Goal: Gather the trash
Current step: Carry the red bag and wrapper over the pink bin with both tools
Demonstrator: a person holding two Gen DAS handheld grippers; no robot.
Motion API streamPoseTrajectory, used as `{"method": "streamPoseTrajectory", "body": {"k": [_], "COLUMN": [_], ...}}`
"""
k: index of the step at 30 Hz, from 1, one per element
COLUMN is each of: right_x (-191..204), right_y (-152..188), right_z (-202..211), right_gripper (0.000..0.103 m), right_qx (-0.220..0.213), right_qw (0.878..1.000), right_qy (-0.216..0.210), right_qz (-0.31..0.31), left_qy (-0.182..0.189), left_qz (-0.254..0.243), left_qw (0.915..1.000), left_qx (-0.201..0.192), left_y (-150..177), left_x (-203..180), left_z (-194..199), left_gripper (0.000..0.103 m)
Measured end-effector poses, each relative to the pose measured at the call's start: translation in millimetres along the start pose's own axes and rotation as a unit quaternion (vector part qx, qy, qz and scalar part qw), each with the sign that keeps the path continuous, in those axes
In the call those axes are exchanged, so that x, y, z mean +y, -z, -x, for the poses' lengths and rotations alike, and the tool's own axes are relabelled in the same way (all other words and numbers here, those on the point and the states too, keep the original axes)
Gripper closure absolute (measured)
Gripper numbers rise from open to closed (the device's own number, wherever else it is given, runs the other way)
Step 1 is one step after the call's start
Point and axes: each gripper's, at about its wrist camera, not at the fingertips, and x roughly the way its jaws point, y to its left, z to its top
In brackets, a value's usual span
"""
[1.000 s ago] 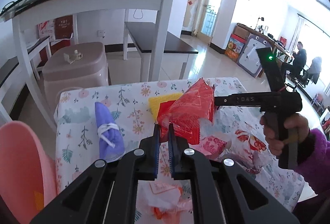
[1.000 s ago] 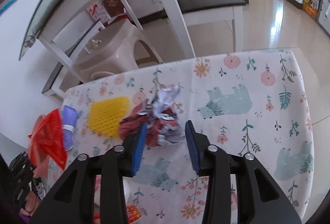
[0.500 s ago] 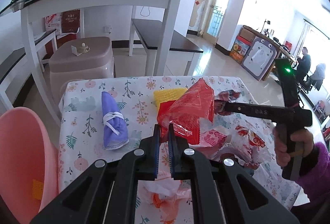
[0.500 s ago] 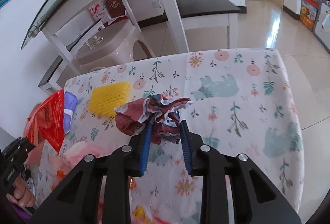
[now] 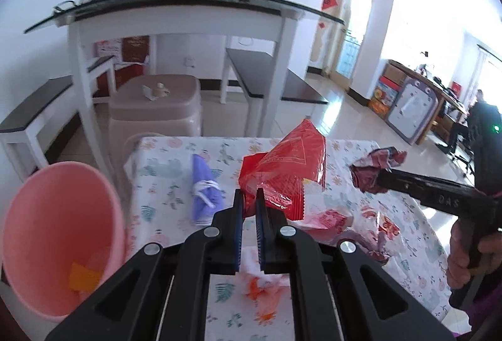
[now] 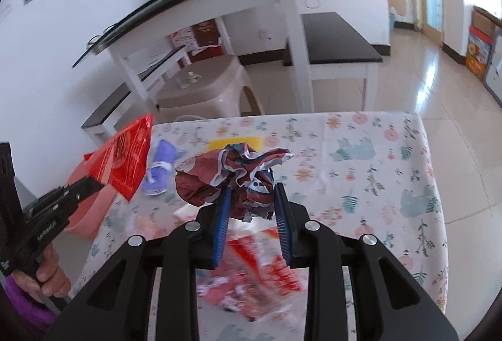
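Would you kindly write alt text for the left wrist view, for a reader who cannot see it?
The left gripper is shut on a red plastic bag held above a floral tablecloth. On the right, the right gripper holds a crumpled maroon wrapper; a pink bin stands at the left, beside the table.

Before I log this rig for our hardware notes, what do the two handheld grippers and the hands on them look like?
Both are black pistol-grip tools with blue ribbed pads and silver pivot bolts. The right gripper has raised lettering on its side and a green light above. The left gripper carries white lettering. Bare hands hold them, with purple sleeves. No cables visible.
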Motion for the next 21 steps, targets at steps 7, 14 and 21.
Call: {"method": "streamPoseTrajectory", "body": {"k": [7, 14, 21], "right_x": [50, 114, 170], "right_y": [-4, -8, -10], "right_z": [-4, -19, -37], "right_gripper": [0.075, 0.075, 0.075], "right_qx": [0.001, 0.002, 0.009], "right_qw": [0.999, 0.993, 0.986], "right_qy": [-0.033, -0.068, -0.1], "right_qz": [0.04, 0.092, 0.136], "left_qy": [-0.05, -0.109, -0.17], "left_qz": [0.02, 0.051, 0.093], "left_qw": [0.9983, 0.9923, 0.9807], "left_qx": [-0.022, -0.027, -0.023], "left_y": [5, 15, 28], "left_x": [30, 67, 110], "left_z": [32, 54, 74], "left_gripper": [0.096, 0.096, 0.096]}}
